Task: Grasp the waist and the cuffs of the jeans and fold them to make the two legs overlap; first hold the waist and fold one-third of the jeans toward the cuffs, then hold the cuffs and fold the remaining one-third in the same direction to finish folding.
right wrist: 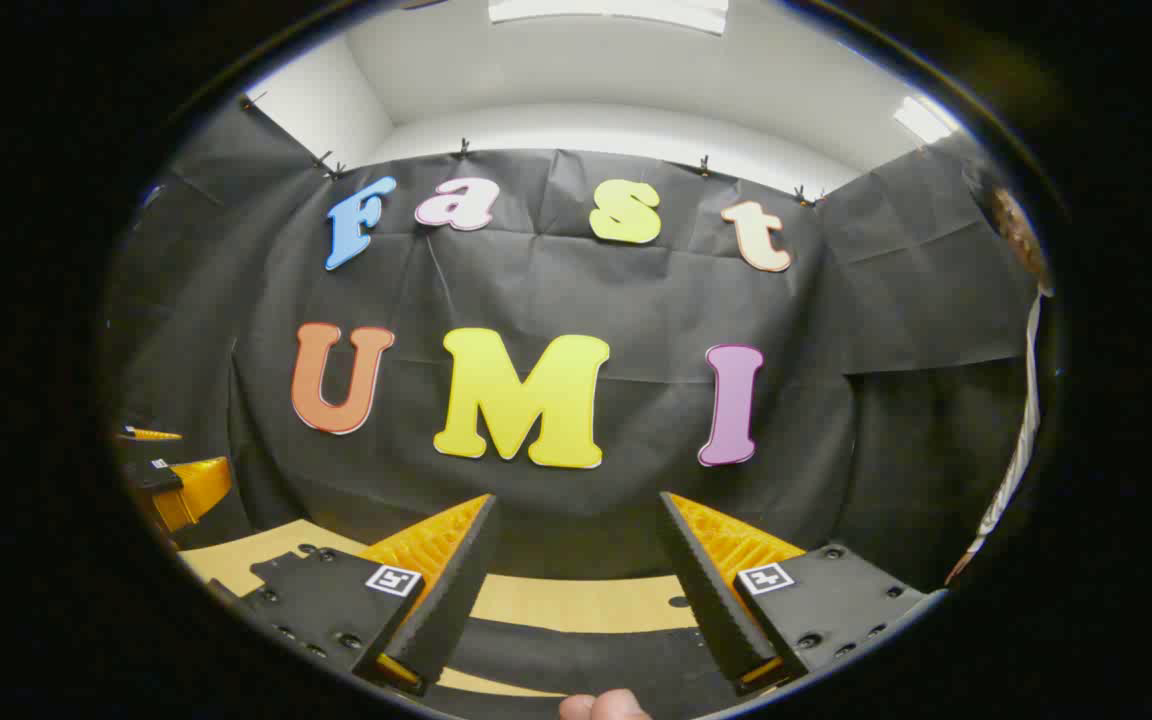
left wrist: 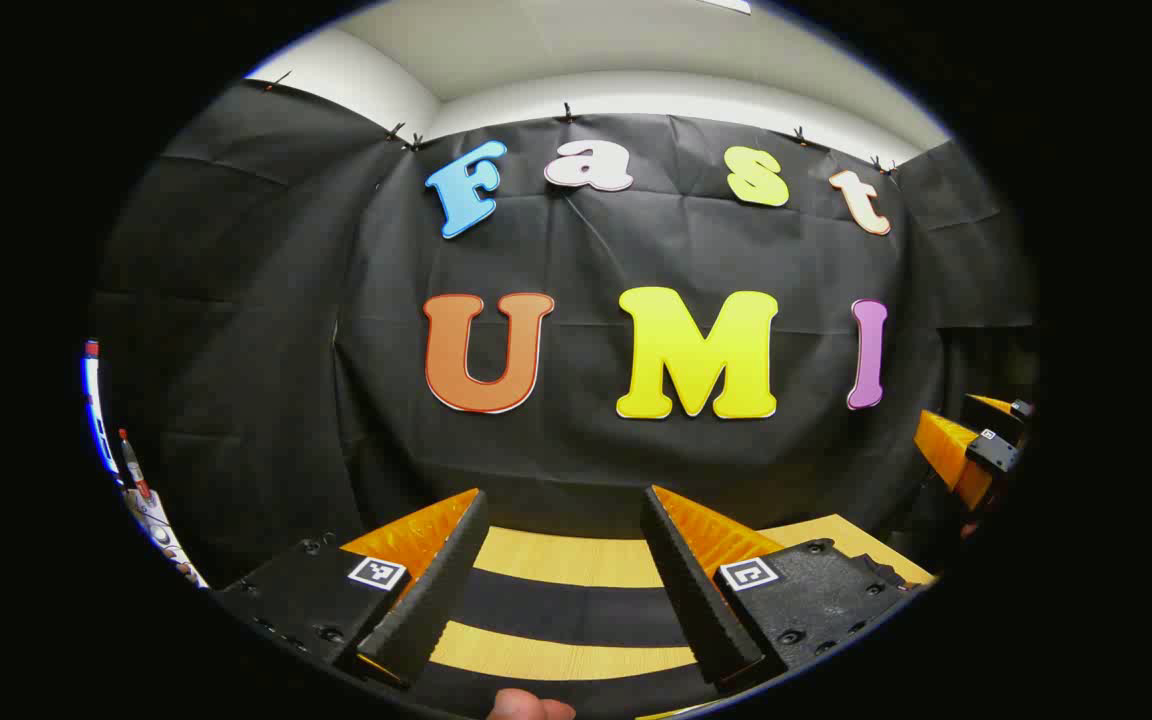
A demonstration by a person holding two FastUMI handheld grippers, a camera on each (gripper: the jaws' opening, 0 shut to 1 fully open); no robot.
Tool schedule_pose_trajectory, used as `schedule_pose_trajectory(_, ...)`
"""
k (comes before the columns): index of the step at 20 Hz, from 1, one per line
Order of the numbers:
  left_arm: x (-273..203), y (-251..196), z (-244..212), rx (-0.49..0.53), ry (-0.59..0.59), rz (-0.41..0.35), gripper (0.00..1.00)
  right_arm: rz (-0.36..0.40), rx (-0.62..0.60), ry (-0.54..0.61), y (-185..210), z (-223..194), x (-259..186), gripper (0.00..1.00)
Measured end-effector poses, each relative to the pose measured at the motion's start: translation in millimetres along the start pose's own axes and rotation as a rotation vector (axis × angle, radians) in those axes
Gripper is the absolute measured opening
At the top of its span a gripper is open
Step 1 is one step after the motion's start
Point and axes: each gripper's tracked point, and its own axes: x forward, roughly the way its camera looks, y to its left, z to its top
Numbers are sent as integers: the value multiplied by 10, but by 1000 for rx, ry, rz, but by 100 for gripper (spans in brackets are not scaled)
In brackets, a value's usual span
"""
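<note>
- Left gripper view: your left claw point(left wrist: 561, 580) is spread wide, holding nothing, above the wooden tabletop point(left wrist: 566, 556). A dark strip point(left wrist: 571, 610), possibly the jeans, crosses between its fingers. Your right claw point(left wrist: 976, 445) shows at the right edge.
- Right gripper view: your right claw point(right wrist: 576, 590) gapes equally, empty, over dark cloth point(right wrist: 576, 650); your left claw point(right wrist: 176, 485) sits far left.

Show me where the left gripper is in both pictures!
Left gripper view: the left gripper is the big pair of open fingers at the bottom middle, above the wooden table.
Right gripper view: the left gripper is small, orange and black, at the far left edge, beside the table's left end.
Shared landmark: the wooden table, with the black cloth wall behind it.
</note>
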Motion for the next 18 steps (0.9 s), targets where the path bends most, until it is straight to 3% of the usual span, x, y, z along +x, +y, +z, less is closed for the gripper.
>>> schedule_pose_trajectory(18,0,53,-147,-11,33,29,98,23,-12,36,-75,-165,50,96)
